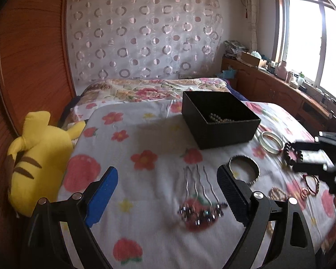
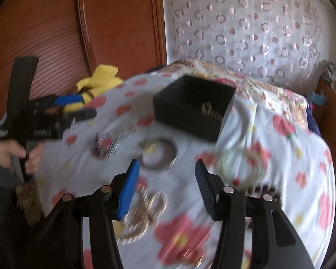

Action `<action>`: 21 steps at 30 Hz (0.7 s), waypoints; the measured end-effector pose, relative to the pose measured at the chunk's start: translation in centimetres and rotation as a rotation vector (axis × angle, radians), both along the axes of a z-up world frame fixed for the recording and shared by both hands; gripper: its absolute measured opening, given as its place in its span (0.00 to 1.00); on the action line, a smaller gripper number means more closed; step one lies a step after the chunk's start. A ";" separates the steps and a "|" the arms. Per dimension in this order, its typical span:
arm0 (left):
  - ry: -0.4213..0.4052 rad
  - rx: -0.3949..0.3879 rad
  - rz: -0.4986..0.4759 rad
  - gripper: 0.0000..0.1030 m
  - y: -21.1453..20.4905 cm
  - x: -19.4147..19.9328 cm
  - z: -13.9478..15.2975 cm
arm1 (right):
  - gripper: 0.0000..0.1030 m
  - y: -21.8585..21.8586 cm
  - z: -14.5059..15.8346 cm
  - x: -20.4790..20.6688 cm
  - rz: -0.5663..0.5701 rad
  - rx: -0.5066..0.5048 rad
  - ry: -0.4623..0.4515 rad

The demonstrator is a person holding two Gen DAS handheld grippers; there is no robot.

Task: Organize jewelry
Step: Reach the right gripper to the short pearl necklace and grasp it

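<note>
A black box (image 1: pixel 219 132) stands on the flowered bedspread with a pearl string (image 1: pixel 219 117) inside. My left gripper (image 1: pixel 168 179) is open wide just above the cover, and a beaded hair comb (image 1: pixel 199 199) lies between its fingers. To its right lie a silver bangle (image 1: pixel 244 168), a pale jade bangle (image 1: pixel 271 142), a dark bead bracelet (image 1: pixel 292 154), a red cord bracelet (image 1: pixel 311 183) and a gold one (image 1: pixel 277 194). My right gripper (image 2: pixel 167 164) is open with nothing between its fingers, above the gold bracelet (image 2: pixel 145 208) and near the silver bangle (image 2: pixel 159 154). That view is blurred.
A yellow plush toy (image 1: pixel 38 157) lies at the bed's left edge against the wooden headboard (image 1: pixel 22 67). A folded floral quilt (image 1: pixel 145 89) sits behind the box. A wooden cabinet (image 1: pixel 280 89) with clutter runs under the window. A hand (image 2: pixel 11 154) holds the left gripper (image 2: pixel 87 105).
</note>
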State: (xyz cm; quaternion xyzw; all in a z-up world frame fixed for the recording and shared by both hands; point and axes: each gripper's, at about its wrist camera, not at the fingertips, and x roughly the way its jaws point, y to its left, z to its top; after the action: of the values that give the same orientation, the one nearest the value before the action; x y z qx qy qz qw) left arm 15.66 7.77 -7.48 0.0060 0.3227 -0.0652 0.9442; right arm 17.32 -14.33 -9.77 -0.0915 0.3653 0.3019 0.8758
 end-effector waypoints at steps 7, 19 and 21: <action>0.001 -0.002 0.004 0.84 0.0 -2.4 -0.5 | 0.44 -0.6 -2.9 -1.9 -0.023 0.003 0.076; 0.029 -0.005 -0.006 0.84 -0.1 -5.0 -1.6 | 0.40 0.9 -4.7 -2.1 -0.013 -0.052 0.107; 0.035 -0.005 -0.006 0.84 0.0 -5.0 -2.0 | 0.26 1.3 -4.7 -2.3 -0.020 -0.094 0.082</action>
State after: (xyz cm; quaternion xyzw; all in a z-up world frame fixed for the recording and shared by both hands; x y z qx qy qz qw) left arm 10.63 7.79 -9.44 0.0035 0.3390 -0.0690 0.9383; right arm 15.02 -13.03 -14.47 -0.1164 0.4157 0.2794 0.8577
